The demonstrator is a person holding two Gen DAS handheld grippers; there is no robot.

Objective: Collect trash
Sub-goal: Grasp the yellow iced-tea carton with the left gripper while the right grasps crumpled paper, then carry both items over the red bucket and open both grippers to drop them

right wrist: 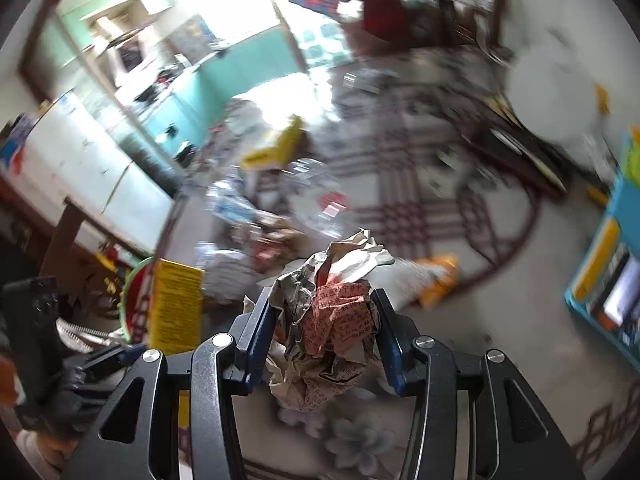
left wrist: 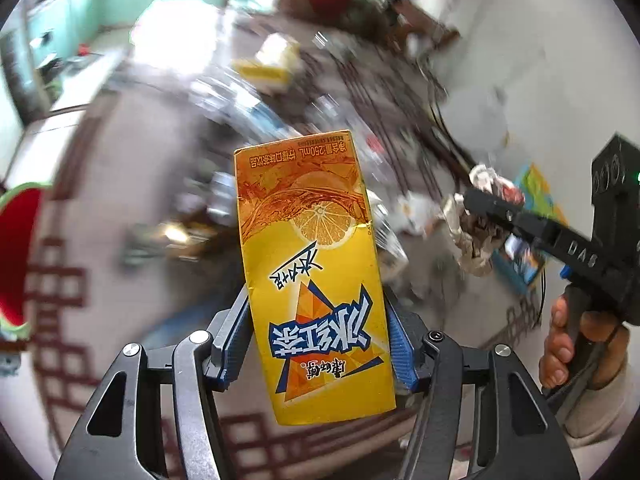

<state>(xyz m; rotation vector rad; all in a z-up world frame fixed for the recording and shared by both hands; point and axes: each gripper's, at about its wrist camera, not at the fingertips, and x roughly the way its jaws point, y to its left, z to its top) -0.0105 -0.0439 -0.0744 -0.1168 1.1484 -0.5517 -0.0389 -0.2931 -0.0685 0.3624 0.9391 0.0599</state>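
Note:
My left gripper [left wrist: 316, 320] is shut on a yellow iced-tea drink carton [left wrist: 316, 280], held upright in the air, its print upside down. It also shows at the left of the right wrist view [right wrist: 176, 304]. My right gripper [right wrist: 324, 320] is shut on a crumpled ball of paper [right wrist: 332, 316], grey-white with a red printed patch. In the left wrist view the right gripper [left wrist: 480, 208] is at the right, holding that paper ball [left wrist: 476, 232] above the floor.
The floor [right wrist: 480, 320] is littered with wrappers, plastic and a yellow box [right wrist: 276, 148], all blurred. A red basin with a green rim [left wrist: 16, 260] is at the left. A blue shelf unit [right wrist: 612, 272] stands at the right. A white cabinet [right wrist: 80, 168] is at the left.

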